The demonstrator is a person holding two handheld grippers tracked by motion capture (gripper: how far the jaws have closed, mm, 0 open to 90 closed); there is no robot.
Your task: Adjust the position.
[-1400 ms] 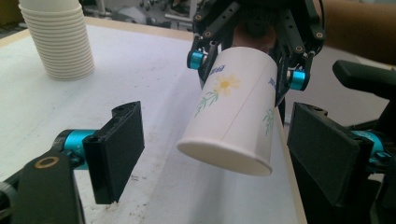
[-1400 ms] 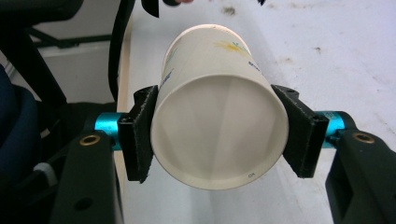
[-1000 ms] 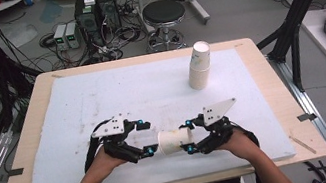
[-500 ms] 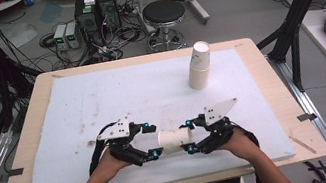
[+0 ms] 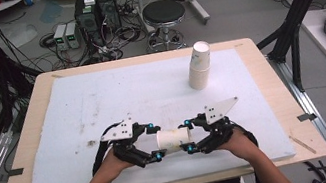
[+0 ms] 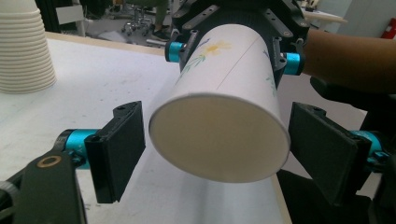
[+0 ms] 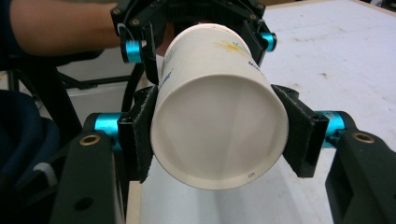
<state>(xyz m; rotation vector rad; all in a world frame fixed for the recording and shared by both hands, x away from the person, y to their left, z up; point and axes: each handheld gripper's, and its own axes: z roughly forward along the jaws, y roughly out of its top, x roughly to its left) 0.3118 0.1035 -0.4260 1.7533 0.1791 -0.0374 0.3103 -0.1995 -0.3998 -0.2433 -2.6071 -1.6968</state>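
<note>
A white paper cup [image 5: 172,139] with a flower print lies on its side in the air, just above the white mat [image 5: 101,97] near the table's front edge. My right gripper [image 5: 188,137] is shut on one end of it; in the right gripper view both pads press the cup [image 7: 219,126] at its sides. My left gripper [image 5: 154,142] stands open around the other end. In the left gripper view its pads [image 6: 119,149] flank the cup [image 6: 224,116], with a narrow gap on the left side. A hand holds each gripper.
A tall stack of paper cups [image 5: 199,67] stands upright at the back right of the mat, also at the left of the left gripper view as the stack [image 6: 23,46]. Beyond the table's far edge are a stool [image 5: 165,12] and electronics boxes [image 5: 96,9].
My left gripper has shifted slightly right, toward the cup. The cup and my right gripper have stayed in place.
</note>
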